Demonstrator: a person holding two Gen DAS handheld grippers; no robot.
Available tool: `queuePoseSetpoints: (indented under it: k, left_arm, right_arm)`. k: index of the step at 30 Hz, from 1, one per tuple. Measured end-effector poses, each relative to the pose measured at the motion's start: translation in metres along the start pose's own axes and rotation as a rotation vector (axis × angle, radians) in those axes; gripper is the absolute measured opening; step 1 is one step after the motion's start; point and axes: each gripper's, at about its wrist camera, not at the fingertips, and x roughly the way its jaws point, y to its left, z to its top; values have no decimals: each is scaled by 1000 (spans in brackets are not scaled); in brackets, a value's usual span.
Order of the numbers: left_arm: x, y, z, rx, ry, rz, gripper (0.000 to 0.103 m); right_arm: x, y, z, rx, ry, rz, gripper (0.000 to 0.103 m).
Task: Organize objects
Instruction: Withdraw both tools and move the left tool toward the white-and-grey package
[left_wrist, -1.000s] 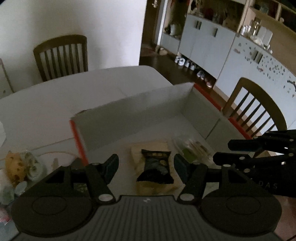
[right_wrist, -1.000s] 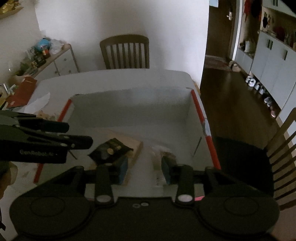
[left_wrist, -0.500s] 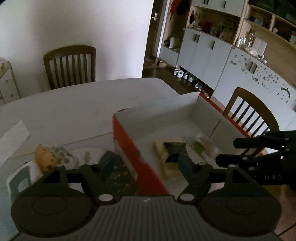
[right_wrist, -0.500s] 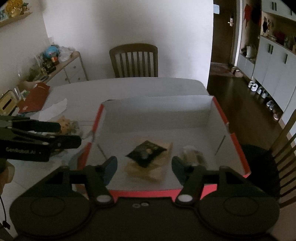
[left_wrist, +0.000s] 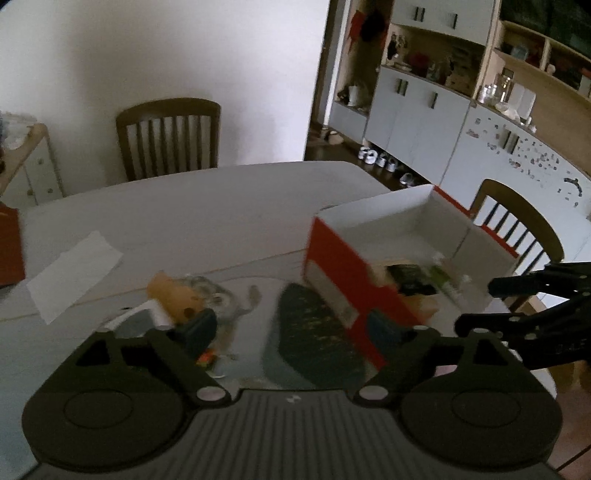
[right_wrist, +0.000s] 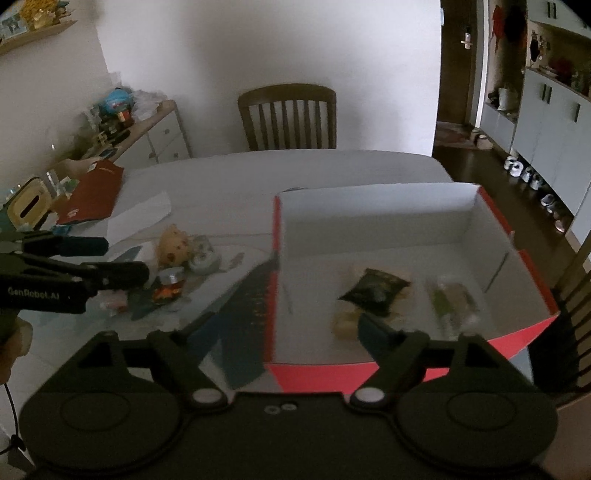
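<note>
Both grippers tilt down over the table (right_wrist: 332, 166). The left gripper (left_wrist: 291, 325) has just been spreading its fingers, nothing between the pads; it hangs above a dark green packet (left_wrist: 314, 332) beside the red box (right_wrist: 406, 373). The right gripper (right_wrist: 291, 332) has likewise been opening, empty, straddling the box's near left corner. Inside lie a black snack pouch (right_wrist: 373, 290) and what may be a clear wrapped packet (right_wrist: 450, 299). Only the right view shows the small jar (right_wrist: 170, 282) near the plush toy (right_wrist: 171, 249).

Red/white box (right_wrist: 402, 376), blk snack pkt (right_wrist: 373, 290)
</note>
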Motion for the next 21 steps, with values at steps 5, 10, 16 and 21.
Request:
queuePoseSetpoints:
  k: [5,10,16,21]
  left_arm:
    - [-8,34,-11,-11,-5,26,103]
    - [-6,70,-23,-25,18,39,103]
    - [-3,103,-31,2,33,58,103]
    - [4,125,-39,57,38,93,103]
  right_arm:
    - [8,25,0,1,-1,11,88]
    - [22,50,2,-17,10,23,92]
    - [47,78,7,-40,30,40,94]
    - [69,96,10,-67,59,45,95]
